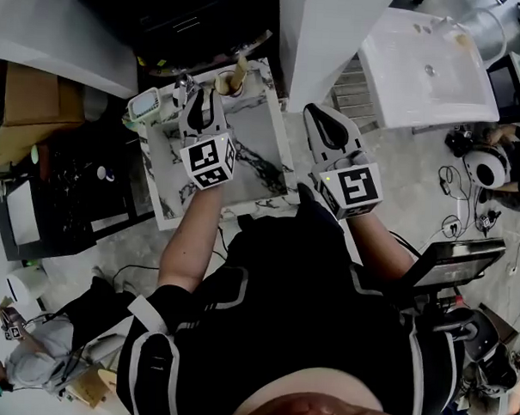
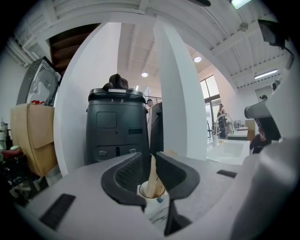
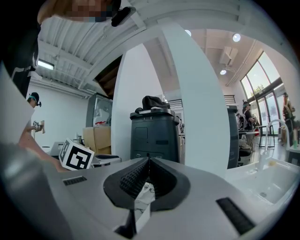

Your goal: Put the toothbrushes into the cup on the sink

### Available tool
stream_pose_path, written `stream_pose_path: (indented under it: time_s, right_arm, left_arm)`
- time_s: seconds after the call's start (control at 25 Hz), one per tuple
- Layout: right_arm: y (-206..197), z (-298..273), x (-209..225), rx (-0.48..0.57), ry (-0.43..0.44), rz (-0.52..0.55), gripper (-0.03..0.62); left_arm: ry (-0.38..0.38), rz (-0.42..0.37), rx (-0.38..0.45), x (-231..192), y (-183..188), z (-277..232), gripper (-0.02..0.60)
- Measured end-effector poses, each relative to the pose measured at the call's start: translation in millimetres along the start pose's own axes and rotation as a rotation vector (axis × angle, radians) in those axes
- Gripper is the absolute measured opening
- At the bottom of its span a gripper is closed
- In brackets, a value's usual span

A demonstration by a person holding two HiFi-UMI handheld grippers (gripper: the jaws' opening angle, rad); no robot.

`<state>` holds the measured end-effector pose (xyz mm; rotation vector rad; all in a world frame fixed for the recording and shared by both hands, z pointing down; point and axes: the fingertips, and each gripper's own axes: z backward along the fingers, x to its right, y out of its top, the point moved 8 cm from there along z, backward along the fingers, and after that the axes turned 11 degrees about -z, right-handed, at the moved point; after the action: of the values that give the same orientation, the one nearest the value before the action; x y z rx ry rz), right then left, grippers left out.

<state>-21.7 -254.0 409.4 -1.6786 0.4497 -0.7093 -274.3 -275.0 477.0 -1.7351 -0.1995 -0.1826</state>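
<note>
A tan wooden toothbrush (image 1: 240, 71) stands in a small cup (image 1: 232, 86) at the far edge of the marble sink top (image 1: 254, 155). My left gripper (image 1: 204, 101) hovers just short of the cup. In the left gripper view the toothbrush handle (image 2: 152, 174) and the cup (image 2: 153, 191) show through the narrow gap between the jaws of the left gripper (image 2: 150, 161). The jaws stand slightly apart and do not seem to press the handle. My right gripper (image 1: 325, 128) hangs off the marble's right edge. The right gripper (image 3: 149, 161) is shut on nothing.
A white pillar (image 1: 323, 42) rises behind the marble top, with a dark bin (image 2: 116, 126) beside it. A white basin (image 1: 429, 72) stands at the upper right. A small pale device (image 1: 144, 107) sits at the marble's left corner. Cardboard boxes (image 1: 23, 106), cables and headphones (image 1: 485, 165) lie around.
</note>
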Motion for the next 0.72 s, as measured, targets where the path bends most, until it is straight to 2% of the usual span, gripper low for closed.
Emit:
stream_pose_path:
  time_s: [0.12,0.2,0.36,0.44,0.56,0.64,0.72]
  right_arm:
    - [4.1,1.0,-12.3,0.013,-0.001,-0.004,0.025]
    - [6.6,1.2,-19.6,0.02,-0.005,-0.004,0.025]
    - [10.9,-1.2,-36.6,0.028,-0.013,0.003,0.025]
    - [14.9,-2.2,-42.9,0.045,-0.034,-0.003,0.025]
    - [16.3,-0.2,-53.7,0.058,-0.061,0.012,0.025]
    - [15.3,4.0,-68.8,0.067,-0.056,0.02,0.025]
    - [13.8,8.7,-83.7,0.086,-0.06,0.018,0.025]
  left_arm:
    - [-0.002,0.005,-0.005,-10.0,8.1,18.6,0.086]
    - [-0.033,0.012,0.016,-14.5,15.0,31.5,0.084]
    - [-0.094,0.074,0.047,-29.5,25.4,61.8,0.084]
    - [-0.107,0.067,0.071,-37.7,31.6,77.2,0.079]
    - [-0.077,0.034,0.137,-49.6,40.6,105.6,0.016]
    - [-0.055,0.022,0.169,-60.2,43.5,126.1,0.008]
    - [-0.071,0.036,0.179,-70.1,43.9,141.7,0.006]
